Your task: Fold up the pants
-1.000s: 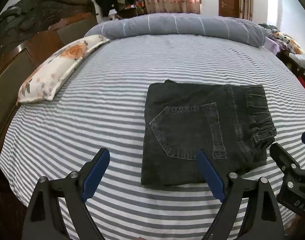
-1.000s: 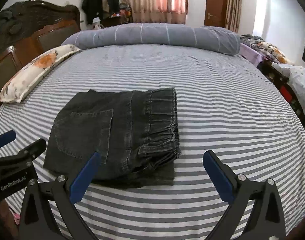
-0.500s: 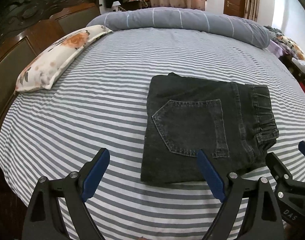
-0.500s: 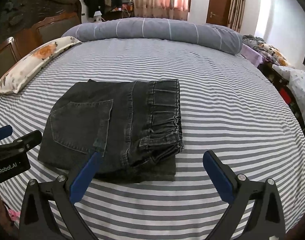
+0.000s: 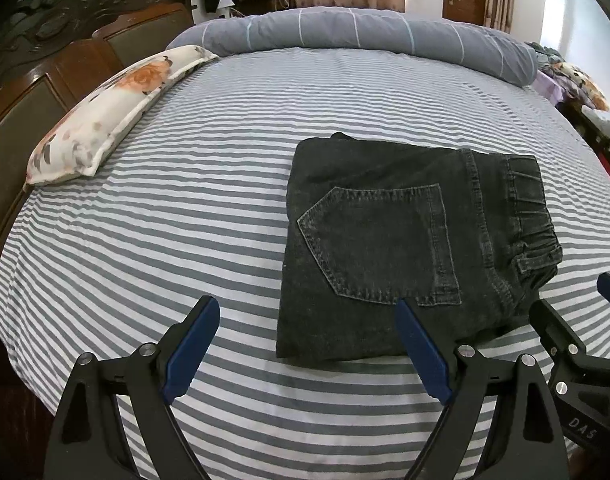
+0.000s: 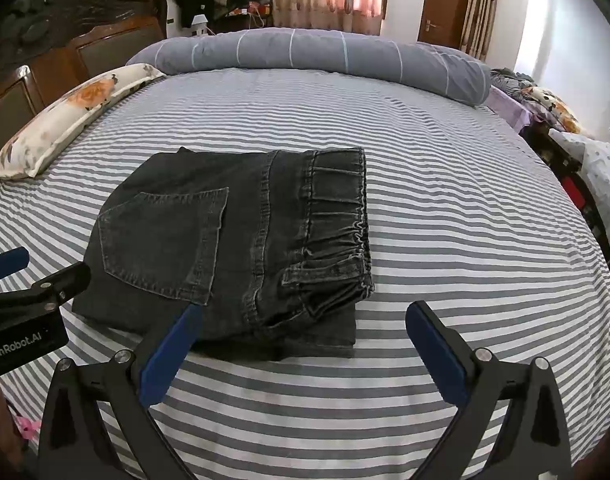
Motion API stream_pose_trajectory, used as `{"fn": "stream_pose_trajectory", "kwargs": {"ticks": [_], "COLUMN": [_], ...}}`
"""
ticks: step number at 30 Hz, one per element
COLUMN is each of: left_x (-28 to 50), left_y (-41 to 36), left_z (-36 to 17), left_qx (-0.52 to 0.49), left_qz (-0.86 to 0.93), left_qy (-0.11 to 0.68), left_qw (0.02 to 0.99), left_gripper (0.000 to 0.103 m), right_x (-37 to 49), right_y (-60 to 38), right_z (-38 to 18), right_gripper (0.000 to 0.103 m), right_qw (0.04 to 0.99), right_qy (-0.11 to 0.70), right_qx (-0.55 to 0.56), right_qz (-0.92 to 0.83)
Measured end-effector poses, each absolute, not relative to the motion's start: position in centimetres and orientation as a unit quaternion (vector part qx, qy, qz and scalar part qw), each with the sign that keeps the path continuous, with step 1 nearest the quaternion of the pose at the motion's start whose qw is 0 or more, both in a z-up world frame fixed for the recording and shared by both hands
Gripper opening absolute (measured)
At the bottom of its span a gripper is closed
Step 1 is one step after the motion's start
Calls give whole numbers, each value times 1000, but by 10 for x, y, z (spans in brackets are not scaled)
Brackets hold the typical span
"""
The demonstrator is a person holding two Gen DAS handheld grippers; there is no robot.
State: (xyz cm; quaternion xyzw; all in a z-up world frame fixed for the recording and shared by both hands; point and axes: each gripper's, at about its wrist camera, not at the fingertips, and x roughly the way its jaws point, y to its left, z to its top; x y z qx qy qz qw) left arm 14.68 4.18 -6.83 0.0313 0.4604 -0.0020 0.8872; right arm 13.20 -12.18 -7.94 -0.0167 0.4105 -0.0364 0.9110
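- The pants (image 5: 405, 248) lay folded in a compact square on the bed (image 5: 225, 160), toward its near edge; nothing about them had shifted over the last second.
- The left tool (image 5: 305, 344) and the right tool (image 6: 305, 344) both stood wide open and empty, hovering just short of the bundle; folding looked finished.

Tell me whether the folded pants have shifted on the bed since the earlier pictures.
No. The pants lie in the same folded shape on the same stripes of the bed sheet; only the camera views have tilted slightly.
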Motion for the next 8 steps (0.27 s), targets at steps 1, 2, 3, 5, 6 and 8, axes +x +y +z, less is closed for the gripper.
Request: {"fn": "stream_pose_trajectory", "kwargs": {"ticks": [1,2,3,5,6,8], "left_x": [147,147,147,147,148,150], "left_y": [42,43,44,47,49,51], "left_z": [-68,-68,-69,-69,-69,-69], "left_qx": [33,33,34,30,27,23], "left_qz": [0,1,3,7,6,14], "left_qy": [458,454,452,448,450,452], "left_qw": [889,890,891,893,893,892], "left_gripper": [89,89,89,88,88,88], "right_x": [132,132,131,131,131,130], "right_y": [-121,-121,-121,-121,-122,-122], "right_z": [-80,-80,-81,-82,-82,-82], "right_gripper": [102,102,102,102,102,102], "right_qw": [911,911,911,910,910,910], "right_qy": [411,412,411,413,413,412], "right_qx": [-16,-17,-19,-22,-21,-19], "right_qz": [-35,-35,-36,-37,-36,-36]}}
